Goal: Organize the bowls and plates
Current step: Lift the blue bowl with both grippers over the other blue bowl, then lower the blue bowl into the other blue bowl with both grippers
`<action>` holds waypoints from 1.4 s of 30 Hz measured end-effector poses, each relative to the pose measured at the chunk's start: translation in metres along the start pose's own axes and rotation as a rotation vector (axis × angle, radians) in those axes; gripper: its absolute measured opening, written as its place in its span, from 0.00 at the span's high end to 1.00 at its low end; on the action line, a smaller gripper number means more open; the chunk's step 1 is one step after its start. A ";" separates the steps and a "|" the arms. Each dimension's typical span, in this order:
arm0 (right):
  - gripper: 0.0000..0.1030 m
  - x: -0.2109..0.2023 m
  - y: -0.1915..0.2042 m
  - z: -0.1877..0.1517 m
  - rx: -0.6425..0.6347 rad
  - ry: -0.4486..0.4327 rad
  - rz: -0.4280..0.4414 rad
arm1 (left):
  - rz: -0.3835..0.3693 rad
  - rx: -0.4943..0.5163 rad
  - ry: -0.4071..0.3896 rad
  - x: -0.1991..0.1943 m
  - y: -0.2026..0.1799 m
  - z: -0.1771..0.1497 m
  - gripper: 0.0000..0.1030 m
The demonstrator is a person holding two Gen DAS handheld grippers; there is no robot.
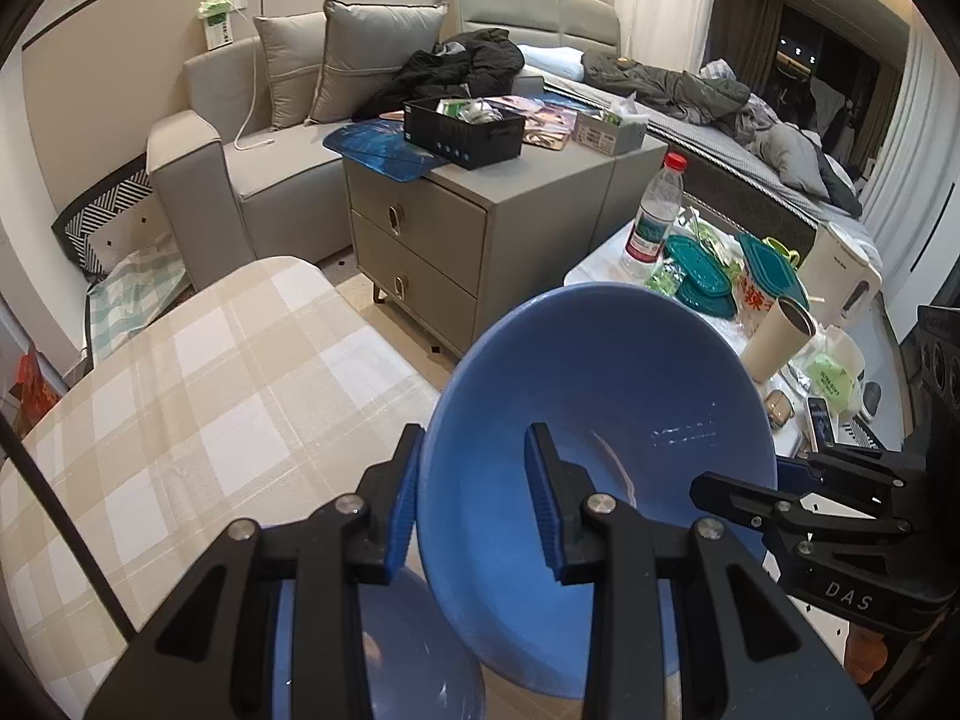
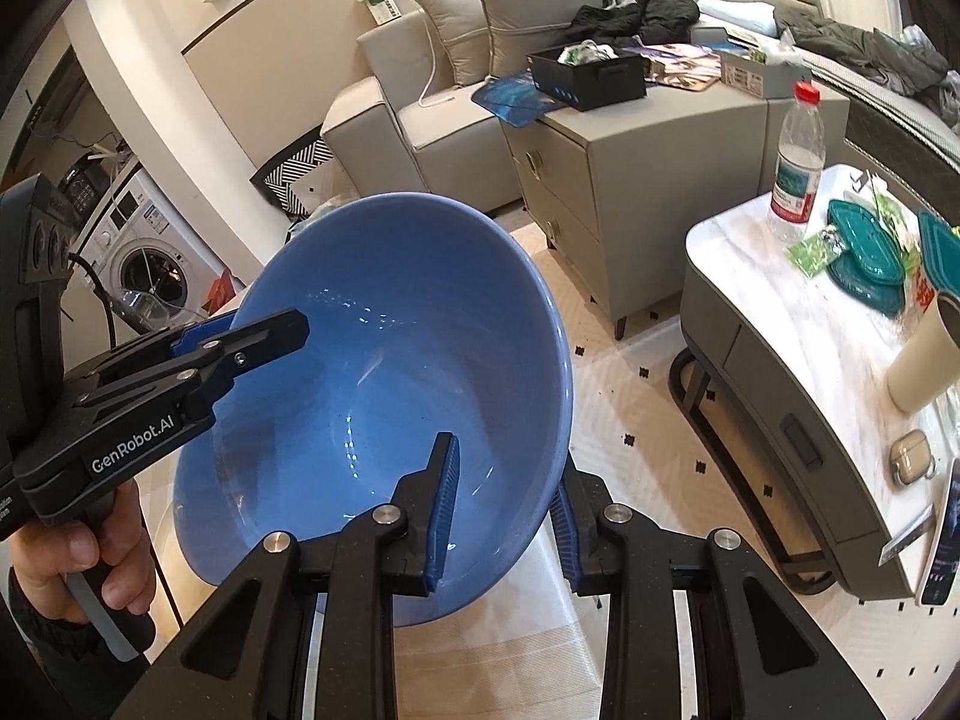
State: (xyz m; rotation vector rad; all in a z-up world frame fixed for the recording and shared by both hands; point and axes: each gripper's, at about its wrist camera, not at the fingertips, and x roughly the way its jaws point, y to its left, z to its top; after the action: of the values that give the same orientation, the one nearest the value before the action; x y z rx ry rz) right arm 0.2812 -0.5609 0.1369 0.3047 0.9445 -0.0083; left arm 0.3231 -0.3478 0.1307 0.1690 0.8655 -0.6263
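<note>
A large blue bowl (image 1: 606,420) is held tilted in the air between both grippers; it also shows in the right wrist view (image 2: 408,360). My left gripper (image 1: 474,504) is shut on its left rim, one finger inside and one outside. My right gripper (image 2: 504,516) is shut on the opposite rim and shows at the right of the left wrist view (image 1: 750,489). The left gripper shows in the right wrist view (image 2: 264,330). A blue plate (image 1: 384,648) lies on the checked tablecloth (image 1: 180,408) below the bowl.
A grey nightstand (image 1: 420,228) with a black box stands ahead, a sofa (image 1: 264,180) behind it. At right a white marble table (image 2: 798,324) carries a water bottle (image 1: 654,216), teal lids (image 2: 864,252), a cup (image 1: 780,336) and a phone.
</note>
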 end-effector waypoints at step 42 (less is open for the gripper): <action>0.71 0.011 0.186 -0.013 -0.292 0.038 0.128 | 0.194 -0.234 -0.077 -0.110 0.120 -0.095 0.69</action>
State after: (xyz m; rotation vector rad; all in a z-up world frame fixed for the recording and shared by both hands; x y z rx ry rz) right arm 0.3032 -0.3779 0.1686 0.0952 0.9481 0.2517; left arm 0.2770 -0.1650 0.1395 0.0165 0.8298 -0.3451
